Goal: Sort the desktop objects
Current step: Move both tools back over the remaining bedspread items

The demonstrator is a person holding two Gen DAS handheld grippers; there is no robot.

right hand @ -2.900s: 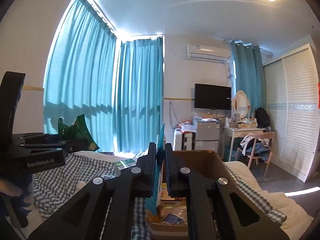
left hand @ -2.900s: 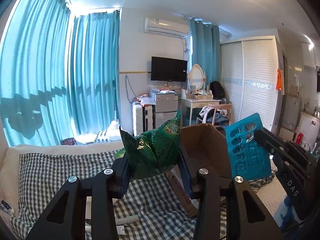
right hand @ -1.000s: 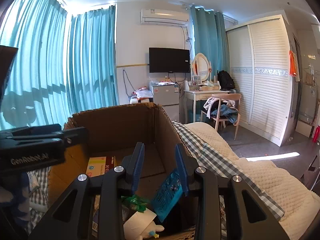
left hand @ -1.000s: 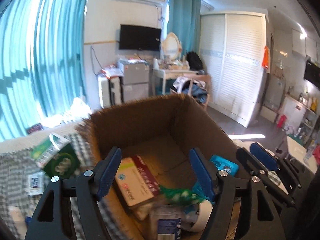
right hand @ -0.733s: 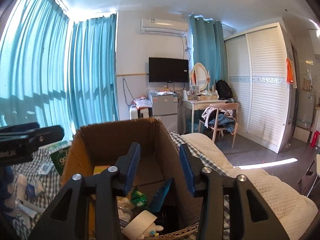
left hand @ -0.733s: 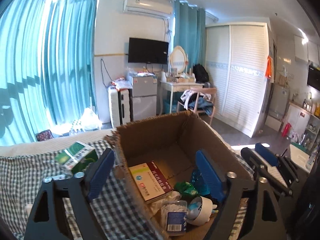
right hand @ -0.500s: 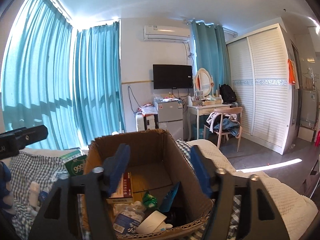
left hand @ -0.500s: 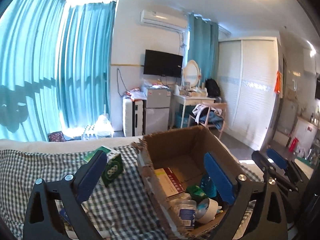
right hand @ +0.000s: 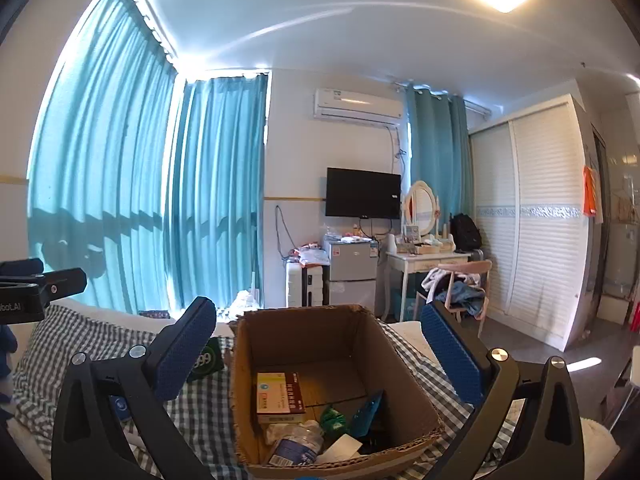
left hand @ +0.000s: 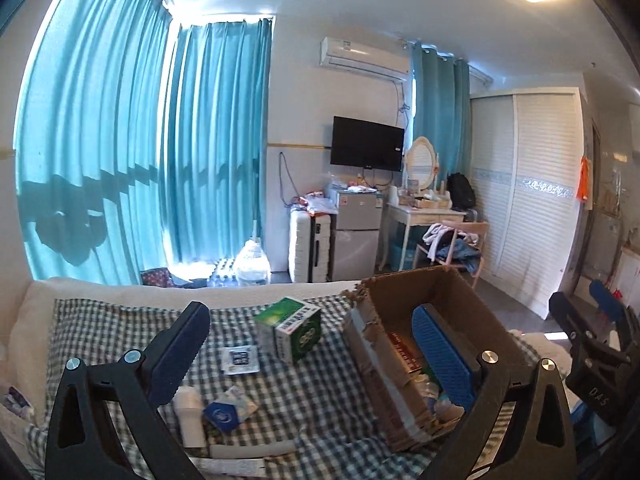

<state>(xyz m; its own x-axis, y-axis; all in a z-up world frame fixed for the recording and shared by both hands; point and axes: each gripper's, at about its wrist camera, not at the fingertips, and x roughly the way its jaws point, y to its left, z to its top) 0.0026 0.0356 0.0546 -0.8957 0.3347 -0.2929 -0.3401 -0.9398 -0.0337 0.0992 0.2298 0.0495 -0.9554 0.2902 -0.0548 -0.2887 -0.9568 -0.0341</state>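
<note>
The green snack bag (right hand: 334, 416), earlier clamped in the left tongs (left hand: 316, 344), and the blue card (right hand: 366, 414), earlier pinched in the right tongs (right hand: 320, 354), were released into the cardboard box (right hand: 304, 332). The left tongs were spread wide and the right were opening, both empty and drawn back from the box.

A home bedroom, lived in. Near: bed under a checked blanket (left hand: 120, 332). Far wall: teal curtains (right hand: 216, 184) over a bright window at left, a wall air conditioner (right hand: 357, 109), a black TV (right hand: 363, 199), a small grey fridge (right hand: 352, 276) with a white suitcase (left hand: 309, 248) beside it. Right of these, a white dressing table (right hand: 428, 260) with oval mirror (right hand: 419, 209), a clothes-draped chair (right hand: 460, 288), then a white louvred wardrobe (right hand: 532, 228).
</note>
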